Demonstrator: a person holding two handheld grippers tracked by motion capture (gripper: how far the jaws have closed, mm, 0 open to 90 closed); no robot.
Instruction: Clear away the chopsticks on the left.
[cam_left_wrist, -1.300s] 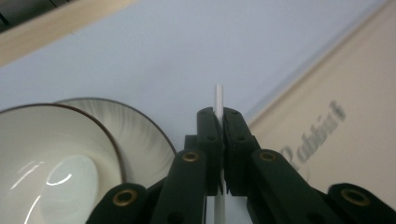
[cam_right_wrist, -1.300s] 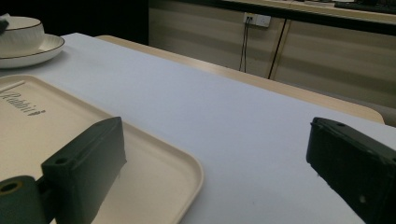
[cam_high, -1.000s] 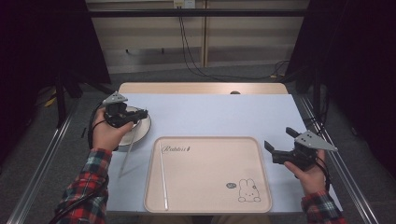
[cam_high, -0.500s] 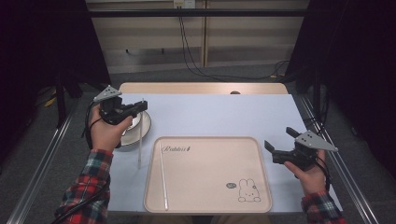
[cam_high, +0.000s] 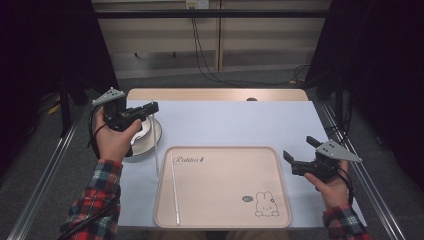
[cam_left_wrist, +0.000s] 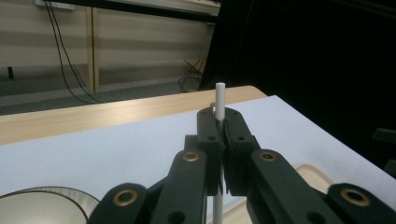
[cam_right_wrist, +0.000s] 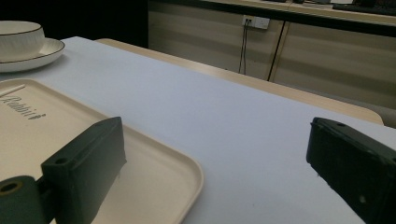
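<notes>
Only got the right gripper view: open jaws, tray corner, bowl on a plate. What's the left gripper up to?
Observer: The left gripper is shut on a thin white stick.
Operator: How's the stick sitting?
Observer: Upright. Its top pokes just above the jaws and the rest hangs below.
Operator: Where over the table?
Observer: Beside the plate, just off the left edge of the tray.
</notes>
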